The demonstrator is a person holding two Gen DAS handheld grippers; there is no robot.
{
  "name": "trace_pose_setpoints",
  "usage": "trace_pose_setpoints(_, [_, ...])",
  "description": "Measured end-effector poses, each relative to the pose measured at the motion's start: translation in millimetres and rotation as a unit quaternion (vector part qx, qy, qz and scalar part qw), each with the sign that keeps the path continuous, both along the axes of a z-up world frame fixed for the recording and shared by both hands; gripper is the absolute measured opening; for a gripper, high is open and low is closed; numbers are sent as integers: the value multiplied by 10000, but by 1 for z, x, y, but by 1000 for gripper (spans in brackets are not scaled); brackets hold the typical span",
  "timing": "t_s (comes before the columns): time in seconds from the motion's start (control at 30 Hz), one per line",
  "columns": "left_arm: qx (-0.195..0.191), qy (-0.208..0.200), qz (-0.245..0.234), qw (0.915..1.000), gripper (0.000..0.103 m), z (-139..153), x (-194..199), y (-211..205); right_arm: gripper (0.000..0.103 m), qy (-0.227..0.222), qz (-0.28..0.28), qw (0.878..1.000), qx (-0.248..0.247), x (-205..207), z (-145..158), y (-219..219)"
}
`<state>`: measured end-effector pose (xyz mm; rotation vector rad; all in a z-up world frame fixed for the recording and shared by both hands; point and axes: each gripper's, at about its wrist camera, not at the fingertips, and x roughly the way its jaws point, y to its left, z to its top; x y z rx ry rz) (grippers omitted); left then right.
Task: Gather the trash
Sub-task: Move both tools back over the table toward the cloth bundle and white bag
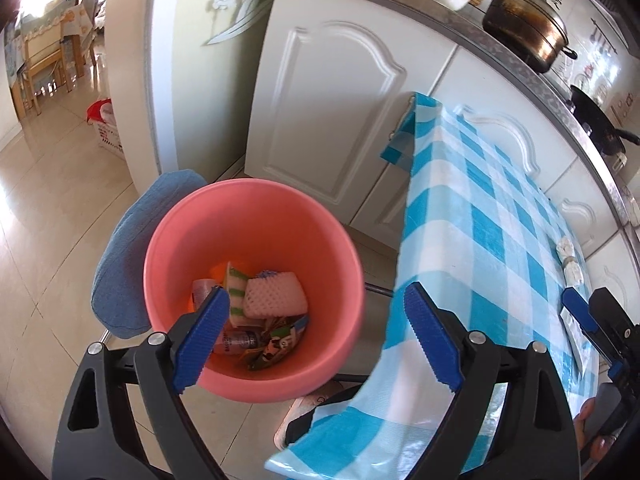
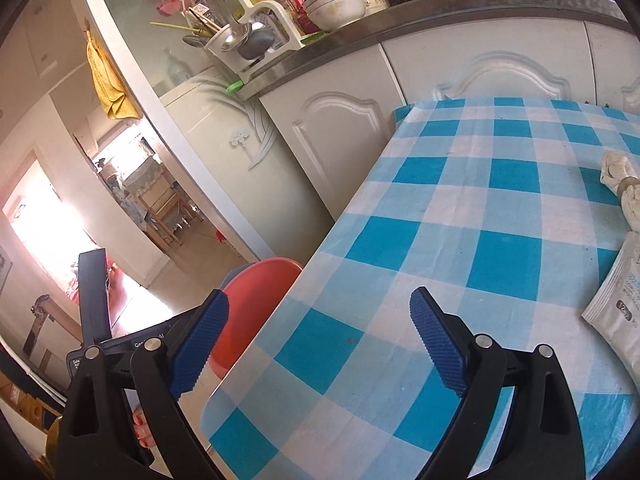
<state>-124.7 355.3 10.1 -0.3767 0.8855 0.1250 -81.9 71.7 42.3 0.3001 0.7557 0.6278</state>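
both grippers stand with jaws wide apart and nothing between them: the left gripper (image 1: 316, 336) hangs over the pink bin (image 1: 256, 380), which sits on the floor just beside the checked table (image 1: 480, 216) and already holds wrappers and a foam net (image 1: 276, 298), while the right gripper (image 2: 320, 344) hovers above the table edge. what looks like remaining trash, a white packet (image 2: 618, 316) and a crumpled white wad (image 2: 624, 184), lies at the table's right side. the next pick probably goes best if the right gripper swings right, straddles the packet flat and closes firmly before lifting.
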Motion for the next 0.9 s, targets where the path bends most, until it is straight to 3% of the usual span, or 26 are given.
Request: trace_pose_setpoints(0.9, [557, 182, -1244, 9905, 89, 24, 18, -144, 92, -21, -703, 9937, 873, 2, -10, -154])
